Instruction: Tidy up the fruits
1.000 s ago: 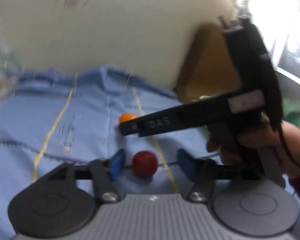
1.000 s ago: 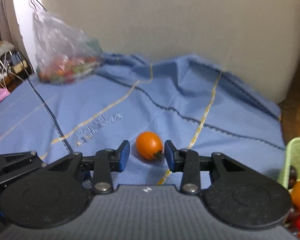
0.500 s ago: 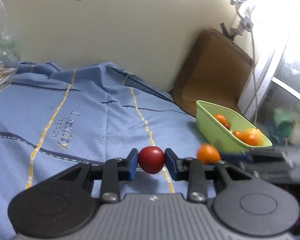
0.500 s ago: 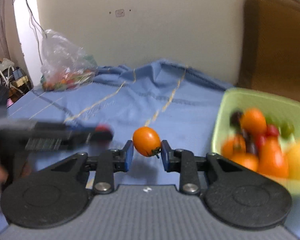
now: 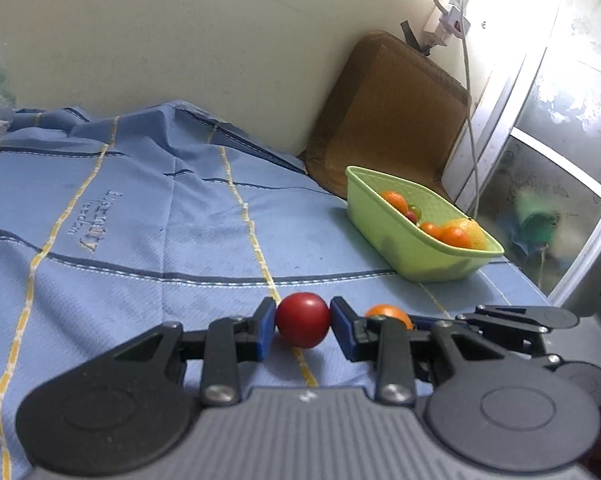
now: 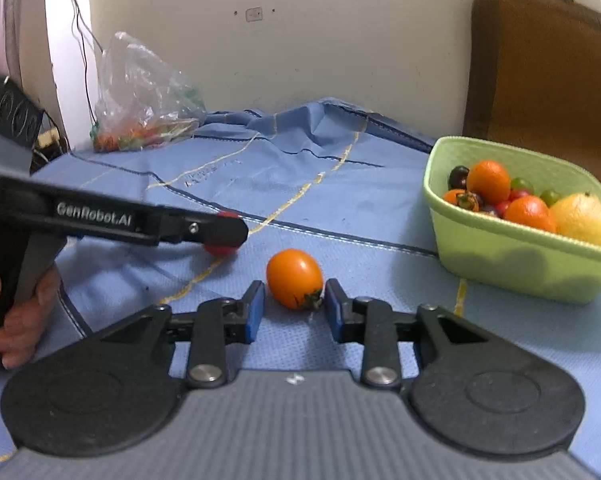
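Observation:
My left gripper (image 5: 302, 324) is shut on a red tomato (image 5: 302, 319), both blue pads pressing its sides above the blue cloth (image 5: 140, 240). In the right wrist view that red tomato (image 6: 221, 249) peeks out at the tip of the left gripper, seen side-on. My right gripper (image 6: 294, 308) has its jaws opening. An orange tomato (image 6: 295, 279) sits between its tips with a gap at each pad, low over the cloth. The same orange tomato (image 5: 388, 313) shows just right of my left fingers. A green basket (image 6: 500, 248) of mixed fruit stands to the right of both grippers.
A clear plastic bag (image 6: 140, 120) with small fruit lies at the far left against the wall. A brown cushion (image 5: 392, 120) leans behind the green basket (image 5: 384, 224). A white cable (image 5: 470, 100) hangs by a window frame on the right. A hand (image 6: 16, 320) grips the left handle.
The left pads closed on the red tomato. The right gripper carried the orange tomato rightwards close to the basket, and its pads have since parted from it.

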Demonstrator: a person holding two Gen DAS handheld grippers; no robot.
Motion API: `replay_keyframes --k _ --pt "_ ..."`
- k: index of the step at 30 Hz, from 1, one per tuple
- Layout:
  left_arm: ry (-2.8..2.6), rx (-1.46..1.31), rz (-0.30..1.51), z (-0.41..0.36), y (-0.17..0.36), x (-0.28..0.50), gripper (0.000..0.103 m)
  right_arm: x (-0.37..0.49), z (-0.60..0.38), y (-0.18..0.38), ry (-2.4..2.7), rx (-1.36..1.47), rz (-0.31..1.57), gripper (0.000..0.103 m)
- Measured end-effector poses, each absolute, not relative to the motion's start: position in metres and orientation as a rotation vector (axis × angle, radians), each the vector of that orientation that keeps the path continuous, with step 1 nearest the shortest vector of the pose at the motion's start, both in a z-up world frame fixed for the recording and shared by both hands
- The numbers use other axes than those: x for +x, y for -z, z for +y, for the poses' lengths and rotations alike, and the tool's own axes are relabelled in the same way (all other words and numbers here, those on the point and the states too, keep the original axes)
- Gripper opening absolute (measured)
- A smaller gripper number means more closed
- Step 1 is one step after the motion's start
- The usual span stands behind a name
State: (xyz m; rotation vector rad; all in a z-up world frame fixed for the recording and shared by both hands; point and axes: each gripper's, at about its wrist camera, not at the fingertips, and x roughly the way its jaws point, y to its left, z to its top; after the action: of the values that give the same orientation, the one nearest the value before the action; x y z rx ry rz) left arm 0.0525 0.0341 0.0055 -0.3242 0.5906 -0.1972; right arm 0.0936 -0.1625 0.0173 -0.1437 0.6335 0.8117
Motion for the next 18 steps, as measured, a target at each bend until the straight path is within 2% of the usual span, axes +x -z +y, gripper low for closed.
replay_keyframes --k 3,6,9,18 --pt "0.185 -0.343 0.598 0.037 -0.005 0.055 0.032 0.089 -0.16 -0.017 -0.818 -0.154 0.629 0.047" --pt "0.175 -0.356 0.592 0.04 -0.005 0.055 0.038 0.08 -0.156 -0.017 -0.818 -0.196 0.614 0.054" --pt "0.18 -0.343 0.573 0.038 -0.007 0.053 0.045 0.079 -0.157 -0.017 -0.82 -0.206 0.613 0.055" --pt "0.178 -0.292 0.581 0.029 -0.009 0.054 0.047 0.083 -0.162 -0.017 -0.788 -0.167 0.615 0.055"
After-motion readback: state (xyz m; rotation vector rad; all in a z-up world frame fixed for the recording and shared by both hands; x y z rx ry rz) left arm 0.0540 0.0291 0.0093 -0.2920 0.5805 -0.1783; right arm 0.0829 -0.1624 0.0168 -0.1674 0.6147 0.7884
